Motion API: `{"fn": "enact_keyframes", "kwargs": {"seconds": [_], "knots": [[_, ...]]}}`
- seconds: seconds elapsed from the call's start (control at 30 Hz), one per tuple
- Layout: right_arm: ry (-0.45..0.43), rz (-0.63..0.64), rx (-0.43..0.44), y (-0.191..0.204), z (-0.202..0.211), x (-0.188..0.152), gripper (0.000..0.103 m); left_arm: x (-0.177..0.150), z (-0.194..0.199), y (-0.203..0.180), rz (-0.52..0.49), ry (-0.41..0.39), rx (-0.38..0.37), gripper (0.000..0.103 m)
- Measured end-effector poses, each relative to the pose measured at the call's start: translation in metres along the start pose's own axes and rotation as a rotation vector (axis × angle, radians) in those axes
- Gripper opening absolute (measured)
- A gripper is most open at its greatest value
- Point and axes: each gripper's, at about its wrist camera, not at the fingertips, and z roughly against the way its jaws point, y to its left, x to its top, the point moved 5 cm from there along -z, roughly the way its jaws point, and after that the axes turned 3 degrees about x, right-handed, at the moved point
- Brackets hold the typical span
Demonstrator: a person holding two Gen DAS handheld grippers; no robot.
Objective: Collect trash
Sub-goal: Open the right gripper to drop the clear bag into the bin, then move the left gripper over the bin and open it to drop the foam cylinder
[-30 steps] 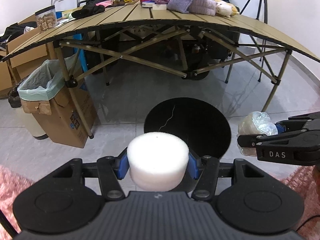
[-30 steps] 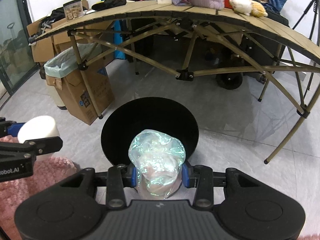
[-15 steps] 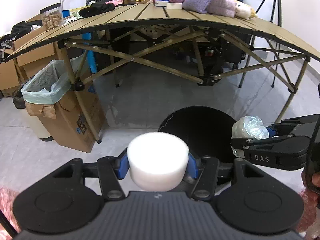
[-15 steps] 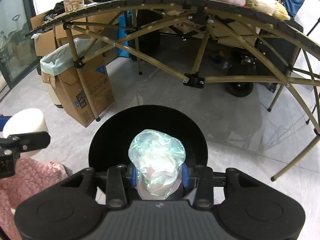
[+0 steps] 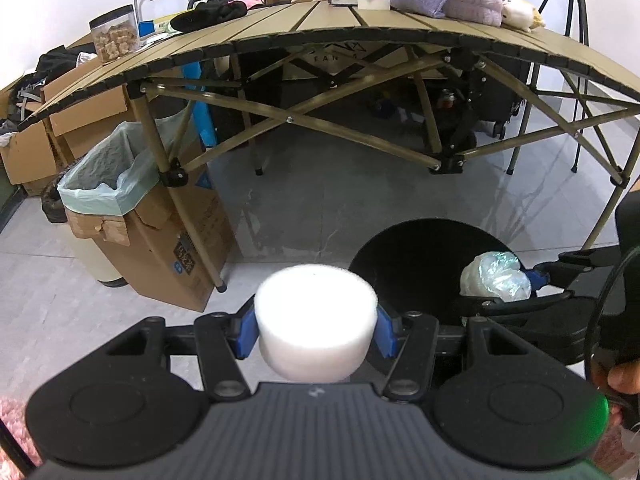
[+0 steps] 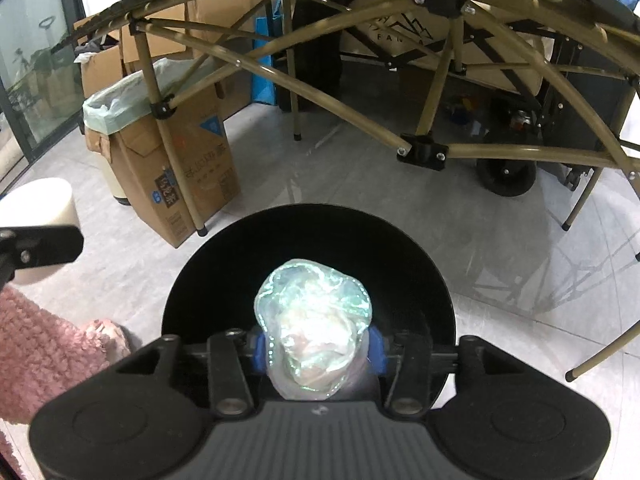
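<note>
Foam puck (image 5: 316, 320), plastic wad (image 6: 314, 332): one each.

Matt white foam puck (image 5: 316, 322); glossy crinkled plastic wad (image 6: 314, 330)

Below my claws the pale grey tiled floor (image 5: 340, 200) carries a round black bin (image 6: 308, 248), a bag-lined brown cardboard box (image 5: 160, 240), a pink fuzzy rug (image 6: 44, 344), and the tan slatted folding table (image 5: 400, 32).
</note>
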Motion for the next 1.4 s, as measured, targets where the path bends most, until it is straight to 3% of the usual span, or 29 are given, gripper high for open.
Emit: {"fn": "enact_keyframes", "kwargs": {"seconds": [0.03,0.17,0.27,1.0,1.4], "knots": [[-0.004,-0.001,-0.002,0.000,0.001,0.000,0.056,0.000,0.000,0.001,0.001,0.001,0.001,0.057],[-0.032,0.001,-0.019,-0.004,0.006,0.001,0.089,-0.001,-0.001,0.002,0.004,0.001,0.007,0.057],[-0.012,-0.019,-0.024,-0.008,0.005,0.001,0.103,-0.002,-0.001,0.002,0.000,0.000,0.011,0.057],[0.031,-0.050,-0.084,-0.020,0.013,-0.008,0.103,-0.004,-0.003,-0.005,-0.024,-0.001,0.020,0.057],[0.056,-0.128,-0.144,-0.048,0.036,-0.014,0.103,0.003,-0.012,-0.026,-0.053,0.003,-0.012,0.057]]}}
